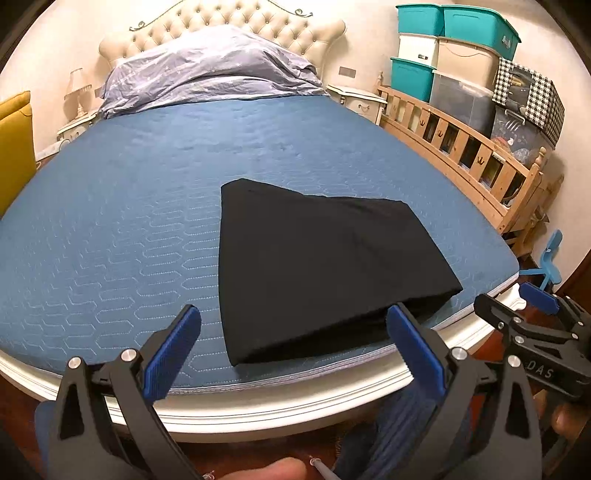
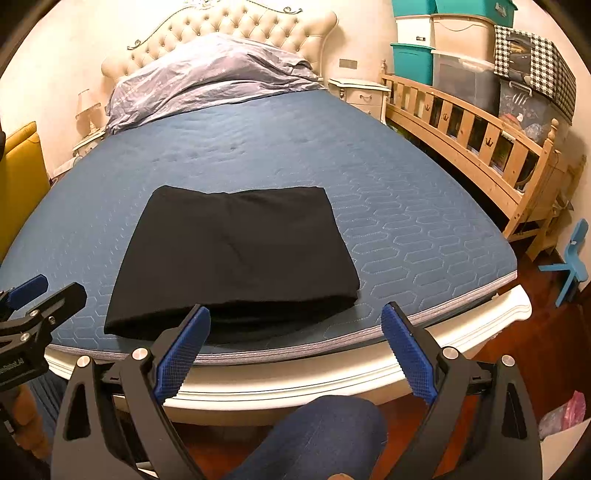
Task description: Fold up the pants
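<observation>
The black pants [image 1: 317, 266] lie folded into a compact rectangle on the blue mattress [image 1: 110, 229], near its front edge; they also show in the right wrist view [image 2: 236, 254]. My left gripper [image 1: 295, 325] is open and empty, held off the bed's front edge just short of the pants. My right gripper [image 2: 295, 325] is open and empty too, back from the front edge, to the right of the left one. The right gripper shows at the right edge of the left wrist view [image 1: 532, 317], and the left gripper shows at the left edge of the right wrist view [image 2: 33, 295].
A crumpled grey-blue duvet [image 1: 207, 66] is piled at the tufted headboard [image 1: 236, 18]. A wooden cot rail [image 1: 461, 147] and stacked storage boxes [image 1: 443, 55] stand to the right of the bed. A small blue chair [image 2: 569, 262] stands on the floor at right. The operator's knee [image 2: 314, 435] is below.
</observation>
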